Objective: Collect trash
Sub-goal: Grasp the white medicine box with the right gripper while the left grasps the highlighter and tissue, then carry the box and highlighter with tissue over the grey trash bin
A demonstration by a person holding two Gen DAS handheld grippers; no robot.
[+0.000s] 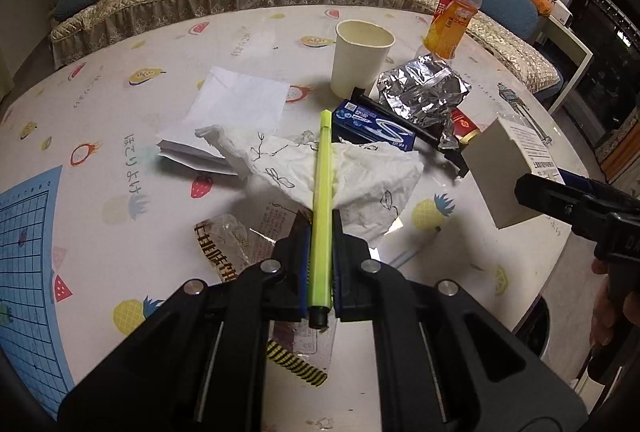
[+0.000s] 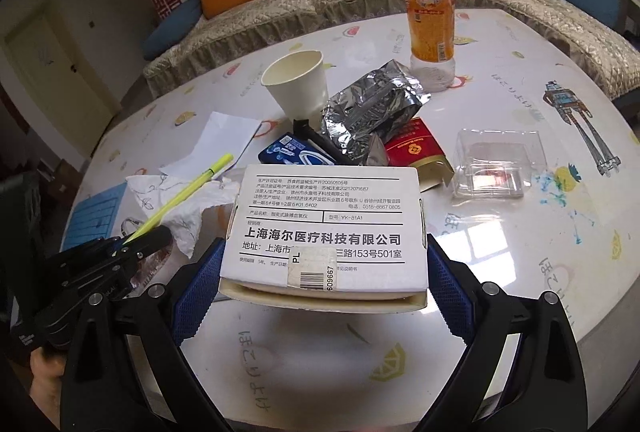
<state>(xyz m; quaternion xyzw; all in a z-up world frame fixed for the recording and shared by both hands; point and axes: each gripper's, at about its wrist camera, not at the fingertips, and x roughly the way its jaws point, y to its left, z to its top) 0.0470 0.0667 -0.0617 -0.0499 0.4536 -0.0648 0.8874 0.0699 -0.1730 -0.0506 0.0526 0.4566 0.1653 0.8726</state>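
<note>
Above the table's (image 1: 120, 135) near edge, the left gripper (image 1: 320, 232) pinches a yellow-green pen (image 1: 324, 191) lengthwise, and the right gripper (image 2: 324, 272) clamps a white box (image 2: 324, 224). Both should be carried level with the squeeze kept firm. No bin is in view.

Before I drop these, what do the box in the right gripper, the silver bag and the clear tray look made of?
White box: matte printed cardboard, going by the thick cream edge at its open flap. Silver bag: metallised foil or foil-look plastic, shiny with sharp creases. Clear tray: thin, glossy, see-through plastic, probably stiff moulded; the tablecloth shows through.
</note>
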